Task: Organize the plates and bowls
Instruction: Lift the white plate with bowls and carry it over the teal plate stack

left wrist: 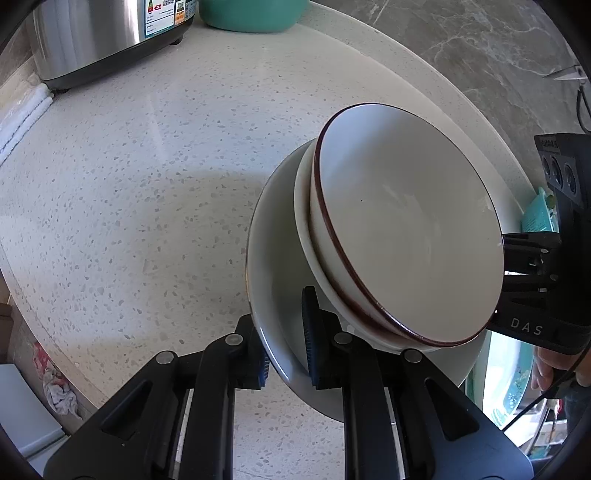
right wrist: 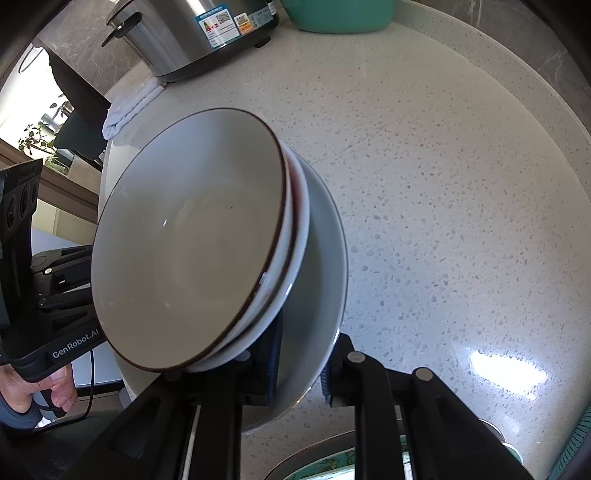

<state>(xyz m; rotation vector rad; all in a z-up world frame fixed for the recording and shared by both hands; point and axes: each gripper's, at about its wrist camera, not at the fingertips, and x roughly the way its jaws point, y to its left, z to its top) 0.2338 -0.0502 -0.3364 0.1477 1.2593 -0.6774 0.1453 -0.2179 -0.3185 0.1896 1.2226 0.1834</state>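
Note:
A stack of dishes is held in the air over the speckled counter (left wrist: 147, 184): a large white plate (left wrist: 273, 280) at the bottom, with two brown-rimmed bowls (left wrist: 406, 236) nested on it. My left gripper (left wrist: 286, 347) is shut on the plate's rim, one blue pad inside, one outside. My right gripper (right wrist: 303, 365) is shut on the opposite rim of the same plate (right wrist: 325, 266), with the bowls (right wrist: 192, 243) just left of it. Each gripper shows in the other's view, the right one in the left wrist view (left wrist: 535, 273) and the left one in the right wrist view (right wrist: 48, 295).
A steel rice cooker (left wrist: 96, 33) and a teal basin (left wrist: 255, 14) stand at the counter's back. A folded white cloth (left wrist: 22, 114) lies by the cooker. The counter's curved edge (left wrist: 461, 107) borders a dark marble floor. A patterned teal dish (right wrist: 332, 469) sits below the counter edge.

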